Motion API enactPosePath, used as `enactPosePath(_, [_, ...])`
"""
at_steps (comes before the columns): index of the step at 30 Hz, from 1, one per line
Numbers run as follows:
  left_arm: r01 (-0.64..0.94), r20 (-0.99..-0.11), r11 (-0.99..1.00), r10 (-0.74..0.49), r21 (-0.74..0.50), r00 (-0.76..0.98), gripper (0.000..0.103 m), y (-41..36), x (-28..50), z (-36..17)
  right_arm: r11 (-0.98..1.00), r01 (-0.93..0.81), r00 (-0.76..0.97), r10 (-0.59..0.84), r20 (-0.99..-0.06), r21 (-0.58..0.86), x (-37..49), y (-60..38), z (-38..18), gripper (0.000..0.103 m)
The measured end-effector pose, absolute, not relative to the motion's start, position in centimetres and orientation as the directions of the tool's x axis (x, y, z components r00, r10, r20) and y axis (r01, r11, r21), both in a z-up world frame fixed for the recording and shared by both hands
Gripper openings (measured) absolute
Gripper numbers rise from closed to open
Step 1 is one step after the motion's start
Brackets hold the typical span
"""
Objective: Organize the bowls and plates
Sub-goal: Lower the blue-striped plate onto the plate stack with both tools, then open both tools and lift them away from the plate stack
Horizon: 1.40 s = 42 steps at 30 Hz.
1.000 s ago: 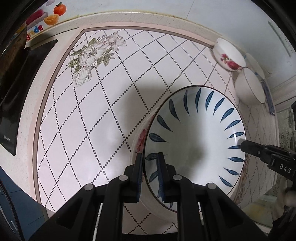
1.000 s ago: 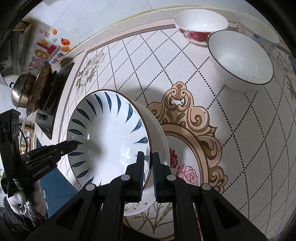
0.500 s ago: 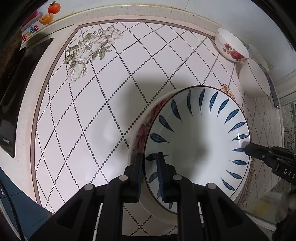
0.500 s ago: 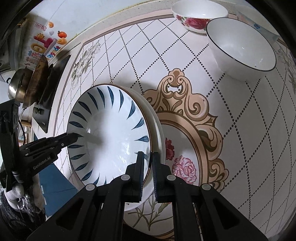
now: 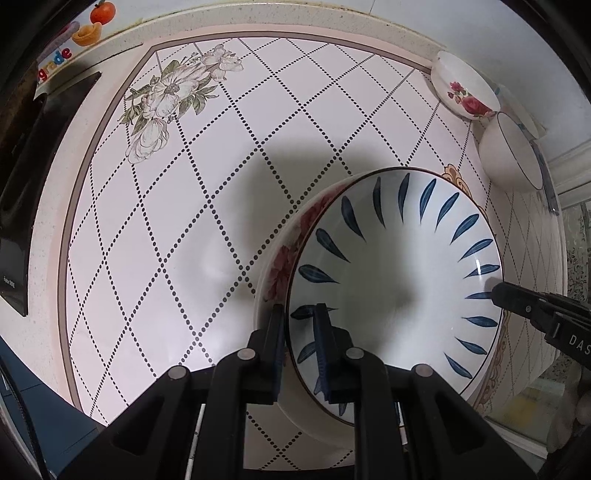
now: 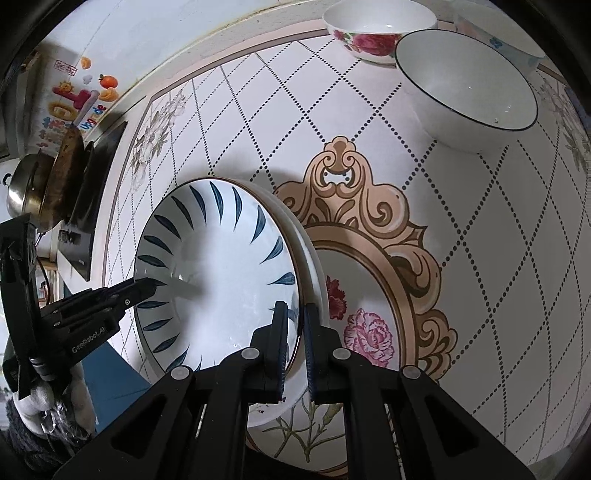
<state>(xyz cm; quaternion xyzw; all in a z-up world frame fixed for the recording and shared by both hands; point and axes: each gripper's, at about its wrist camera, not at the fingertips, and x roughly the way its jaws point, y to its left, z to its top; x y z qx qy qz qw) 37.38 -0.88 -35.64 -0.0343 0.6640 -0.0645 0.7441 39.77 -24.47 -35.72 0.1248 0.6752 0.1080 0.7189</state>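
Observation:
A white plate with blue leaf marks point(image 5: 399, 280) lies stacked on a rose-patterned plate point(image 5: 284, 254). My left gripper point(image 5: 298, 325) is shut on the near rim of the stack. My right gripper point(image 6: 295, 325) is shut on the opposite rim of the same stack point(image 6: 221, 266), and its fingers point(image 5: 517, 299) show at the right of the left wrist view. The stack is held tilted just above the tiled counter point(image 5: 184, 221). A rose bowl point(image 6: 376, 33) and a white bowl with a dark rim point(image 6: 469, 85) stand at the back right.
A black stove top point(image 5: 22, 184) lies along the left edge. A pot and pan point(image 6: 40, 177) sit on it. A third dish point(image 6: 498, 40) sits behind the bowls by the wall. The counter's front edge is below the grippers.
Both grippers have carried the plate stack down and toward the counter; the bowls look farther away. The grips have not changed.

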Motion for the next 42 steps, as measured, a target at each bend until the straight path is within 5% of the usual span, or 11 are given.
enactPosePath(14, [0.056, -0.980, 0.984, -0.172, -0.167, 0.101, 0.013, -0.2, 36.6, -34.9, 0.959, 0.082, 0.055, 0.267, -0.962, 0.271, 38.9, -23.9, -35.6, 0.012])
enactPosePath(25, [0.116, -0.955, 0.986, -0.148, -0.122, 0.255, 0.017, -0.5, 31.5, -25.9, 0.969, 0.041, 0.147, 0.237, -0.960, 0.245, 35.2, -22.9, -28.8, 0.019])
enactPosePath(29, [0.128, -0.928, 0.983, -0.165, -0.128, 0.335, 0.027, -0.2, 29.0, -21.8, 0.974, 0.012, 0.221, 0.220, -0.950, 0.228, 32.1, -21.9, -23.8, 0.043])
enactPosePath(34, [0.129, -0.906, 0.984, -0.166, -0.125, 0.390, 0.047, 0.0, 26.2, -18.1, 0.979, 0.012, 0.298, 0.191, -0.935, 0.204, 28.2, -21.0, -18.4, 0.055])
enactPosePath(36, [0.136, -0.896, 0.981, -0.181, -0.137, 0.405, 0.071, 0.2, 25.0, -17.0, 0.980, 0.020, 0.313, 0.180, -0.933, 0.196, 26.6, -20.8, -16.8, 0.062])
enactPosePath(38, [0.142, -0.888, 0.981, -0.184, -0.136, 0.422, 0.080, 0.5, 23.8, -16.1, 0.982, 0.021, 0.332, 0.169, -0.928, 0.187, 24.9, -20.5, -15.3, 0.068])
enactPosePath(42, [0.159, -0.877, 0.977, -0.197, -0.140, 0.437, 0.087, 0.8, 21.6, -14.6, 0.989, 0.009, 0.362, 0.137, -0.922, 0.150, 21.7, -19.6, -12.9, 0.082])
